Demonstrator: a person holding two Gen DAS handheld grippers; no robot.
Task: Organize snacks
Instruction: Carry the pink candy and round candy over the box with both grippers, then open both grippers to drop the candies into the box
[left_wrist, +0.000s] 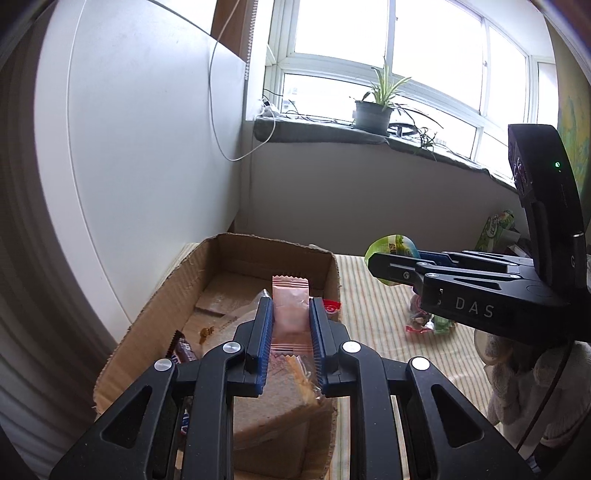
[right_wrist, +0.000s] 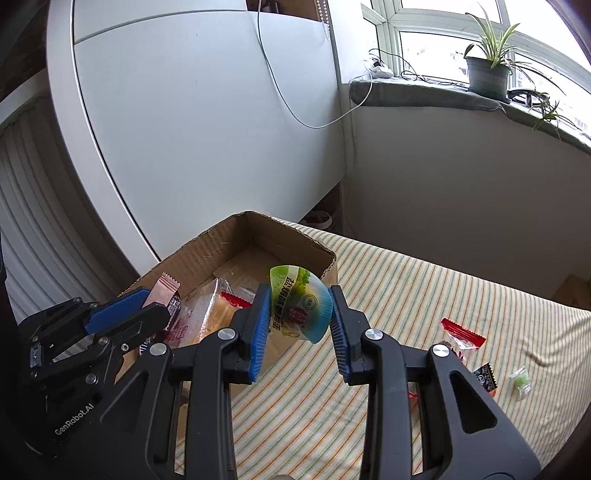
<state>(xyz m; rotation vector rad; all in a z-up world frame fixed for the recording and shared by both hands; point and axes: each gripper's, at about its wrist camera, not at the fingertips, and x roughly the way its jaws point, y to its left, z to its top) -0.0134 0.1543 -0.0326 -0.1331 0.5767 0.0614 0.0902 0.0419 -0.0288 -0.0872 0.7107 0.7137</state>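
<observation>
Left gripper pinches pink sachet mid-body: light, crinkly, slippery film. Right gripper clamps green dome pack across sides: squashy, go gentle over cardboard box.

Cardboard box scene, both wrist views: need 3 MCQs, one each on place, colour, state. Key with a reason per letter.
1. Where is the brown cardboard box?
A. on the striped cloth
B. on the windowsill
C. on the floor

2. What colour is the flat sachet in the left gripper?
A. pink
B. green
C. black

3. What state is the right gripper in?
A. open, empty
B. shut on the round green-and-blue packet
C. shut, empty

Key:
1 A: the box stands on the striped cloth.
2 A: pale pink wrapper between the blue pads.
3 B: both pads press on the packet's sides.
</observation>
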